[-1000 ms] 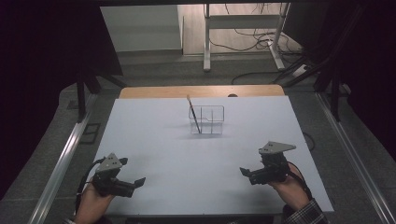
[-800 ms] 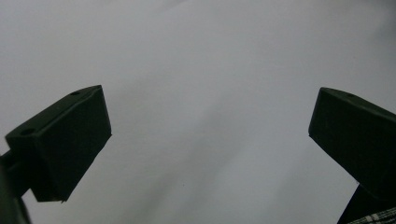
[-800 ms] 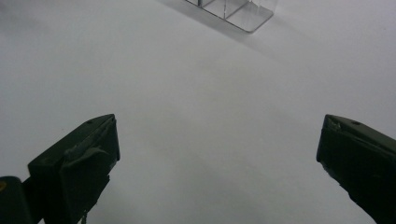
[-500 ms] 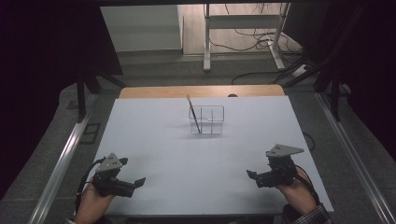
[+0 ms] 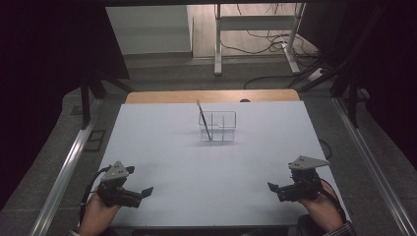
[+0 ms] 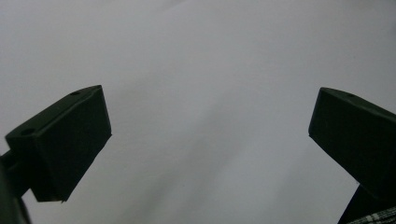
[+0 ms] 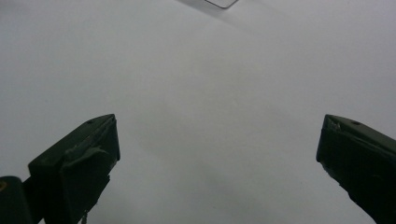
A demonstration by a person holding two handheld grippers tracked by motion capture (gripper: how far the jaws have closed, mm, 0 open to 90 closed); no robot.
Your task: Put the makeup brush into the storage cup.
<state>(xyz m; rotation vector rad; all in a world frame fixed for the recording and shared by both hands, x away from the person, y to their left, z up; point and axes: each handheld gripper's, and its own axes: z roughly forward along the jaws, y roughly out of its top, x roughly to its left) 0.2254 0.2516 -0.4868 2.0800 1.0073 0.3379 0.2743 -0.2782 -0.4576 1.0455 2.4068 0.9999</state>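
Note:
A clear plastic organizer (image 5: 219, 126) with several compartments stands near the far middle of the white table (image 5: 211, 162). A thin dark pencil-like stick (image 5: 204, 119) leans in its left compartment. My left gripper (image 5: 146, 191) rests low at the near left, held by a hand, jaws wide apart with nothing between them (image 6: 205, 135). My right gripper (image 5: 271, 187) sits at the near right, also open and empty (image 7: 215, 154). A corner of the organizer (image 7: 222, 3) peeks in at the top of the right gripper view.
Bare wood (image 5: 211, 96) shows at the table's far edge. Metal rails (image 5: 64, 172) run along both sides. Beyond the table stand a white frame (image 5: 255, 29) and loose cables (image 5: 275, 73) on the floor.
The right gripper has drawn back toward the near right edge of the table. The left gripper has stayed put.

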